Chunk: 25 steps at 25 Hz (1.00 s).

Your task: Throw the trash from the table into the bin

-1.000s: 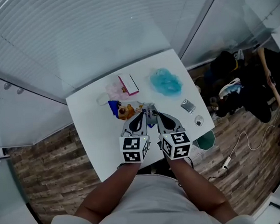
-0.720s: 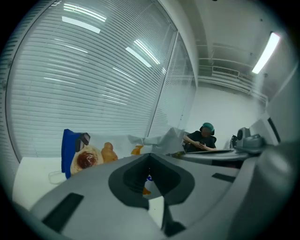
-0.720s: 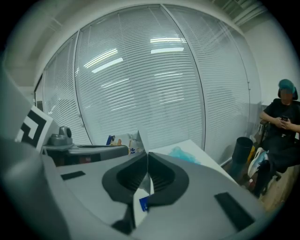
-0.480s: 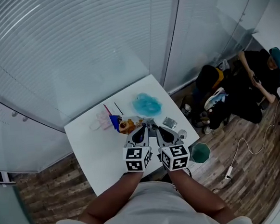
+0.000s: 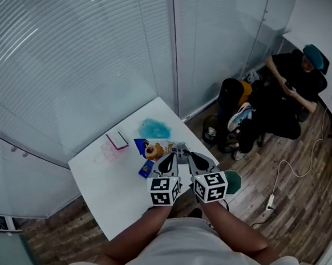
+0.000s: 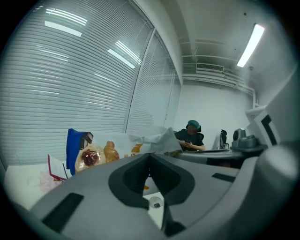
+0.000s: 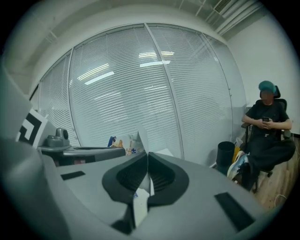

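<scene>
A snack wrapper point(image 5: 154, 149), white and blue with printed pastries, hangs above the white table point(image 5: 107, 179) near its right edge. My left gripper point(image 5: 169, 158) and right gripper point(image 5: 191, 157) sit side by side, both shut on its near edge. In the left gripper view the wrapper point(image 6: 91, 152) stands up beyond the closed left gripper point(image 6: 150, 157). The right gripper view shows the wrapper point(image 7: 125, 140) past the right gripper point(image 7: 147, 157). A green bin point(image 5: 234, 181) sits on the floor just right of the right gripper, partly hidden by it.
A crumpled blue sheet point(image 5: 153, 128) and a pink packet point(image 5: 116, 141) lie on the table's far part. A seated person point(image 5: 291, 85) and bags fill the right side, with a dark round bin point(image 5: 212, 134) and a floor cable point(image 5: 284, 174). Blinds line the walls behind.
Both grippers have risen and shifted right toward the table's edge with the wrapper lifted off the table. The green bin now lies closer beside the right gripper.
</scene>
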{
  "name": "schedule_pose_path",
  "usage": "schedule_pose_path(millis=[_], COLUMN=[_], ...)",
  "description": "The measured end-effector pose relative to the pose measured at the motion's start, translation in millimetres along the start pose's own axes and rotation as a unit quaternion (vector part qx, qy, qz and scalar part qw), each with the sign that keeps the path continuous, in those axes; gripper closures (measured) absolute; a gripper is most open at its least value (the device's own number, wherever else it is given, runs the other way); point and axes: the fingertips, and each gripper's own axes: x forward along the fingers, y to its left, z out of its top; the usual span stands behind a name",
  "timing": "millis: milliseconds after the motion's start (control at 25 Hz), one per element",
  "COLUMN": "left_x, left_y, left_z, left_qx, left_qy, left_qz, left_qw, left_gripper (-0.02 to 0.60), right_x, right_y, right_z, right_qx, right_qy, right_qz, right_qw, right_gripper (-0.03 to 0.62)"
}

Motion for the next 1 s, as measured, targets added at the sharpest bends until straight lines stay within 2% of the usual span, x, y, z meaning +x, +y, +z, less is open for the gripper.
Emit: schedule_pose_path(millis=[320, 560, 800, 1000], left_x=[28.1, 48.7, 60.5, 69.5], left_y=[-98.8, -176.1, -231.7, -264.5], left_z=[-11.1, -28.6, -39.1, -48.3], left_qx=[0.011, 0.028, 0.047, 0.053], left_qy=[0.016, 0.037, 0.044, 0.058], left_qz=[-0.053, -0.109, -0.147, -0.179], left_qw=[0.9984, 0.9930, 0.9870, 0.9806], left_gripper=[0.577, 0.577, 0.577, 0.577], right_x=[-68.0, -125.7, -174.9, -199.0], right_y=[-79.0, -138.7, -186.1, -207.9], right_z=[-2.5, -13.3, -29.0, -33.5], right_qx=[0.021, 0.037, 0.055, 0.066], right_qy=[-0.017, -0.030, -0.034, -0.042], right_qz=[-0.043, -0.089, -0.141, -0.179], right_qw=[0.999, 0.995, 0.988, 0.981], right_gripper=[0.582, 0.582, 0.583, 0.582])
